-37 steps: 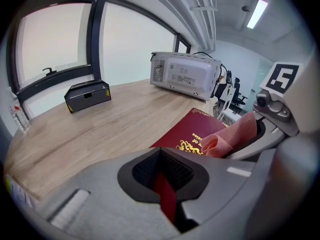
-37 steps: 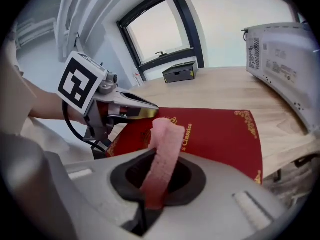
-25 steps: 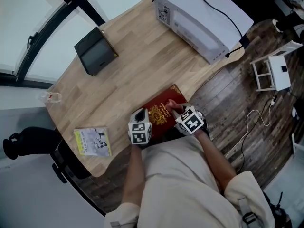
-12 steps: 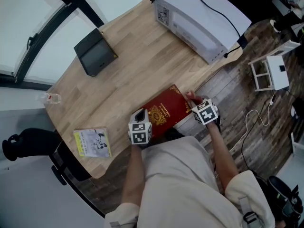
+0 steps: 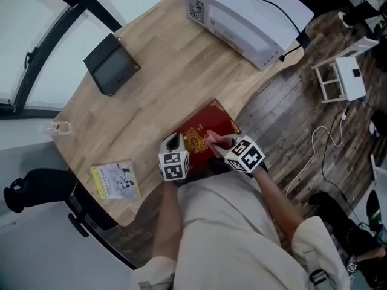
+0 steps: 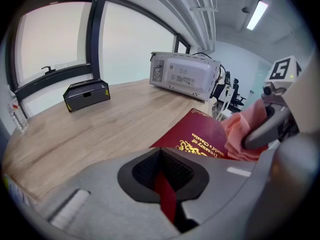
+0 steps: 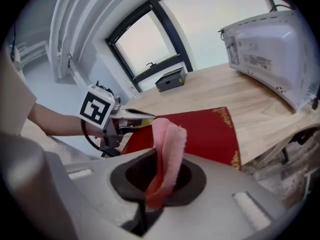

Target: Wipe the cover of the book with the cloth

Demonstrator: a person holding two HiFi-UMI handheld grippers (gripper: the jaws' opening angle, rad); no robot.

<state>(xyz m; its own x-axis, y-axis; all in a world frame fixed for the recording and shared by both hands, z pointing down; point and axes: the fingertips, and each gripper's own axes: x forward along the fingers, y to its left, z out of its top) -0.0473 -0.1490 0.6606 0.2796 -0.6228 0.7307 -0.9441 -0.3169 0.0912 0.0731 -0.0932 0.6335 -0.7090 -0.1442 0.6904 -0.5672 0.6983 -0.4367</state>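
Observation:
A dark red book (image 5: 208,125) with gold print lies at the near edge of the wooden table (image 5: 151,95). My left gripper (image 5: 175,144) is shut on the book's near left edge; a red strip shows between its jaws in the left gripper view (image 6: 164,189). My right gripper (image 5: 221,142) is shut on a pink cloth (image 5: 214,140) that rests on the near part of the cover. The cloth (image 7: 168,146) stands folded up out of the right gripper's jaws, with the book (image 7: 205,131) beyond it. In the left gripper view the cloth (image 6: 243,129) touches the cover (image 6: 197,134).
A white microwave (image 5: 242,14) stands at the table's far right, its cable trailing off the edge. A black box (image 5: 110,65) sits far left, a yellow-green booklet (image 5: 116,180) near left, a small bottle (image 5: 56,127) at the left edge. A white stool (image 5: 341,80) stands on the floor.
My right gripper with the cloth went out to the book's right edge and has come back left across the cover. The left gripper has stayed shut on the book's edge.

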